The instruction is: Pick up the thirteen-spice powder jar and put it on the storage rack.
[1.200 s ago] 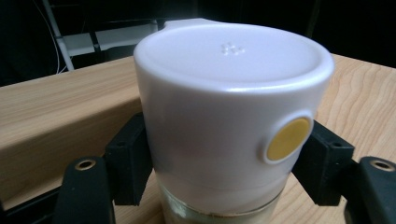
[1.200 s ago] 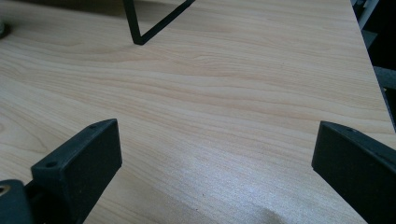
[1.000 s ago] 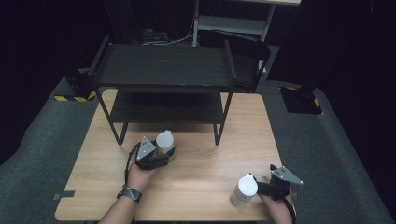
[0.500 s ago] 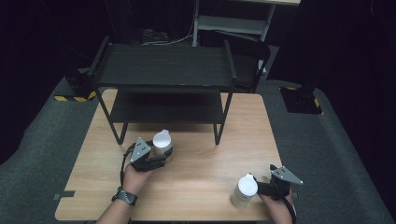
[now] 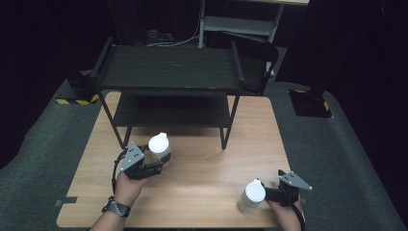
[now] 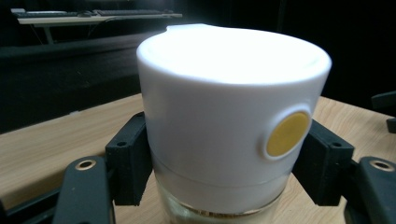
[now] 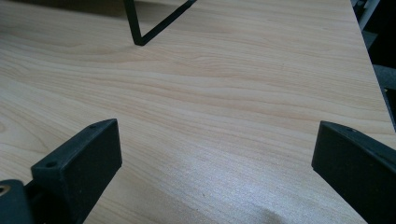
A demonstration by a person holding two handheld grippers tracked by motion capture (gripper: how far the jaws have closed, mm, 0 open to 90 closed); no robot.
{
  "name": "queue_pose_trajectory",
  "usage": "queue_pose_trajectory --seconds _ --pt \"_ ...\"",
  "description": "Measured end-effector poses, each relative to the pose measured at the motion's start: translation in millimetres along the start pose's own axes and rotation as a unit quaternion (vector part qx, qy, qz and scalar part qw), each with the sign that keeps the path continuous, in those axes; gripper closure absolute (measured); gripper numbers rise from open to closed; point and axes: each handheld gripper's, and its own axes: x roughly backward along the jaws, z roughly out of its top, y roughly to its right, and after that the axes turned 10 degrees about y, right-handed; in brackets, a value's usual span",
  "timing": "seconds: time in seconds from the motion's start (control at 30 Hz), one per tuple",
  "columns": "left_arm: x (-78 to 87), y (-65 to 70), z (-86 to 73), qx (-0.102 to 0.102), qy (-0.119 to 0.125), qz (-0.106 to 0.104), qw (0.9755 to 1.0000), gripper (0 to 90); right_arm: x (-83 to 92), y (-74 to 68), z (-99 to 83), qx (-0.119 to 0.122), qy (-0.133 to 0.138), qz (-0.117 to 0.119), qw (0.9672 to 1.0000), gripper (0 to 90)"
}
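Left gripper (image 6: 224, 172) clamps white-capped jar (image 6: 231, 121) (yellow dot (image 6: 286, 134) on cap).

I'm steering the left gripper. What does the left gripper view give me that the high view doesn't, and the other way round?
Left gripper view: a yellow round dot on the side of the white cap, clear glass below the cap, and both jaws pressed against the cap's sides.

High view: the black two-tier rack at the back, and a second white-capped jar beside the right gripper near the front edge.

Both: the white-capped jar held by the left gripper, and the wooden table.
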Motion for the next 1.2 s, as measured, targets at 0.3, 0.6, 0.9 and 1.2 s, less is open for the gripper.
queue_pose_trajectory --seconds 0.3,0.6,0.9,1.2 --pt "15.2 -2.6 14.5 -0.006 0.009 0.007 0.9999 30.3 -0.2 -0.6 0.2 0.001 -0.001 -0.001 1.0 1.0" --pt "24.0 -4.9 30.5 -0.014 0.018 0.012 0.9997 30.3 0.0 -0.4 0.1 0.0 0.0 -0.001 1.0 1.0" --pt "26.4 -6.1 48.9 -0.015 0.03 0.012 0.9994 30.3 -0.1 -0.4 0.1 0.0 0.0 -0.001 1.0 1.0" --pt "25.1 -9.0 72.7 -0.024 0.045 0.012 0.9986 30.3 -0.2 -0.6 0.1 0.001 -0.001 -0.002 1.0 1.0"
